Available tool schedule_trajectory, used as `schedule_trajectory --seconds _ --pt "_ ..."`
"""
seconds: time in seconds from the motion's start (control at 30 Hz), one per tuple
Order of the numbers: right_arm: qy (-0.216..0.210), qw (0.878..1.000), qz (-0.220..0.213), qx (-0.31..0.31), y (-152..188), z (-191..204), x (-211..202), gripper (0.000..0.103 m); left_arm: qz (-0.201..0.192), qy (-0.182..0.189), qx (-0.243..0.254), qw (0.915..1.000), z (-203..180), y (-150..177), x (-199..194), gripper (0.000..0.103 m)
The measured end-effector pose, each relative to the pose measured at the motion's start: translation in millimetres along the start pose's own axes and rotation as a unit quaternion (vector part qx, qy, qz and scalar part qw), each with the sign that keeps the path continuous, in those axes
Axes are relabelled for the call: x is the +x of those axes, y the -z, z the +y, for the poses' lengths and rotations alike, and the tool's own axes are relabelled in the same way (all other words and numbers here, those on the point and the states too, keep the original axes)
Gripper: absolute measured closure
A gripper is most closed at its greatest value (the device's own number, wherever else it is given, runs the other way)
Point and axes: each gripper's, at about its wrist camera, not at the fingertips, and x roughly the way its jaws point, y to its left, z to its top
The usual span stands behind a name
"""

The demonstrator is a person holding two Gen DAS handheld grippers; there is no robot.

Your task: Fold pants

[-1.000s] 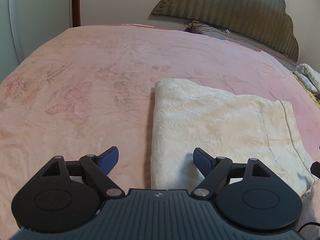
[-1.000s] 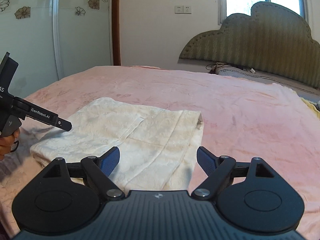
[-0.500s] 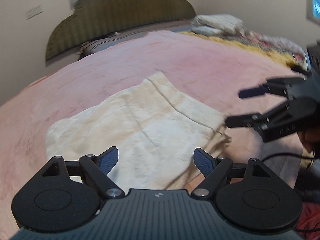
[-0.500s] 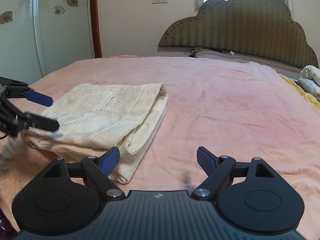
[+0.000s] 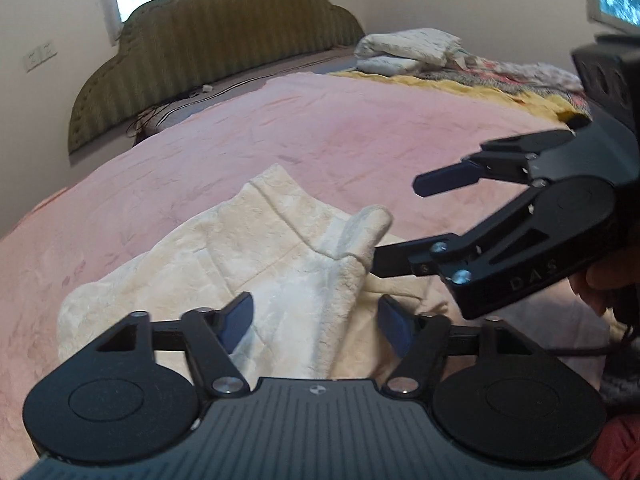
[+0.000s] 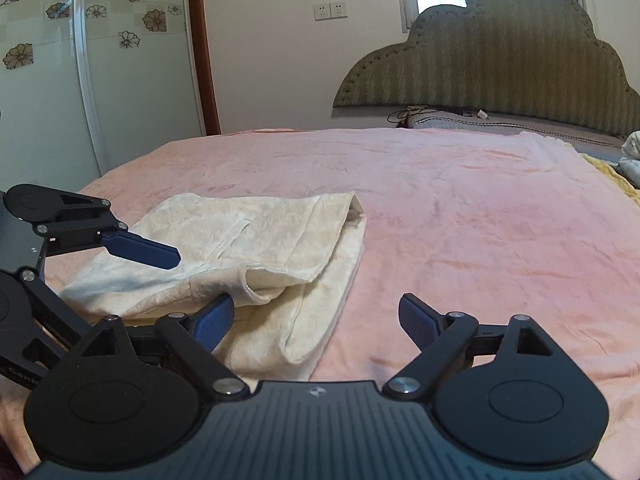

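Pants: cream-white textured fabric pants [image 5: 256, 256], folded into a thick flat bundle, lying on the pink blanket-covered bed [image 5: 360, 136] near its front edge.
Pants, near corner: top layer lifted and curled into a small roll [image 5: 366, 226] — the layers beneath lie flat.
Pants, right wrist view: same bundle [image 6: 256, 240] at lower left, one open hem end facing the headboard, a loose flap drooping over the near side.
Left hand-held gripper: black body with blue pads [image 5: 316, 320], pointing down at the near edge of the pants; jaws just been closing, now partly open, a ridge of cream fabric standing between the pads, neither pad seen pressing on it.
Left hand-held gripper, right wrist view: comes in from the left [image 6: 196, 280], upper blue finger over the cloth, lower finger tucked under the raised flap.
Right hand-held gripper: black body with blue pads [image 6: 316, 320], jaws just been opening, now wide apart; left pad at the edge of the pants, right pad over bare blanket, nothing clamped.
Right hand-held gripper, left wrist view: enters from the right [image 5: 396, 224], lower finger slid in under the curled corner, upper finger well above it — gap wide.
Person: part of a hand [image 5: 600, 280] behind the right hand-held gripper.
Headboard: olive-green padded scalloped headboard [image 6: 500, 52] against the far wall.
Far side of bed: pile of pale folded bedding [image 5: 408, 48], well apart from the pants.
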Motion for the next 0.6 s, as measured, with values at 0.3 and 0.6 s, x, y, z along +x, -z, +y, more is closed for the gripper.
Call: schedule_trajectory --seconds 0.3,0.6 --pt "-0.086 0.986 -0.046 0.137 -11 -21 -22 0.013 -0.016 0.016 -0.080 0.9965 21 1 0 0.072" --pt "-0.263 0.876 0.027 0.403 21 -54 29 0.011 -0.038 0.006 -0.065 0.9971 8 11 0 0.073"
